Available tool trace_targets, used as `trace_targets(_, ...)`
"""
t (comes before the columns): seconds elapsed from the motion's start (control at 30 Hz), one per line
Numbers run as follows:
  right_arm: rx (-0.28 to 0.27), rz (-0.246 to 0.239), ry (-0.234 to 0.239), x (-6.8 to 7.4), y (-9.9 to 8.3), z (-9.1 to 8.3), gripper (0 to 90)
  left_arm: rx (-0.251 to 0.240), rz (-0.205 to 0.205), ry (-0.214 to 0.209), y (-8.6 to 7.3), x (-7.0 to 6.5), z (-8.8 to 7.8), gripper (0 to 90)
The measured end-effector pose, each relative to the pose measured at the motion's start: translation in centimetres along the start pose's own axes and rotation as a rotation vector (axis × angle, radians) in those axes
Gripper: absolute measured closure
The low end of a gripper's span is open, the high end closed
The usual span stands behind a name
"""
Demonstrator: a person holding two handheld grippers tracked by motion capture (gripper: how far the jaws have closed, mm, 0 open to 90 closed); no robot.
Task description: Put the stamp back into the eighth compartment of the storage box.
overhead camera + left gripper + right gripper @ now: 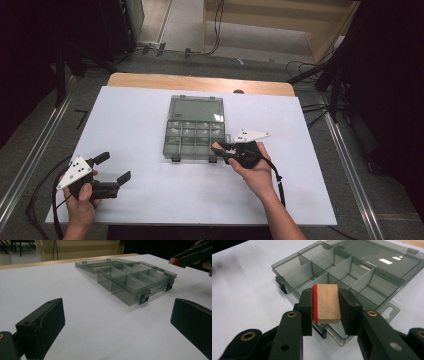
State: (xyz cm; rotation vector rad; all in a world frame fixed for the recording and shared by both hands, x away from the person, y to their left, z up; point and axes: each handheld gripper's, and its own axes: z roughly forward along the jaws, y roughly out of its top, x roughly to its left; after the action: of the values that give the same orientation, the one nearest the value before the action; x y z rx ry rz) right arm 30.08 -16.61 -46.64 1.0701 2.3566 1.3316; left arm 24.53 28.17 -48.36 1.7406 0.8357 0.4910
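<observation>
While grey floor (45, 125) with cables lies all around, a white table (130, 125) holds an open box (194, 131) at 12 o'clock. At 3 o'clock, the right gripper (218, 147) squeezes a wood block (327, 303) beside the box. At 8 o'clock, the left gripper (114, 167) gapes wide.

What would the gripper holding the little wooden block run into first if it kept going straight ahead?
Probably the open organizer box: the right gripper, shut on the wooden block, points at its near compartments. Depth is unclear, so the block might pass above the rim.
</observation>
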Motion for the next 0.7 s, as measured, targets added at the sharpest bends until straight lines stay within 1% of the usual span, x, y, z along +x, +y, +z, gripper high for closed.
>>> trace_targets(0.37,0.004,0.022,-0.008,-0.6,0.0,0.9,65.0,-0.001,0.003,-0.004,0.0,0.0,0.0,0.0)
trace_targets(0.7,0.012,0.04,-0.03,-1.4,-0.2,1.4,65.0,0.002,0.004,-0.001,0.0,0.1,-0.1,0.0)
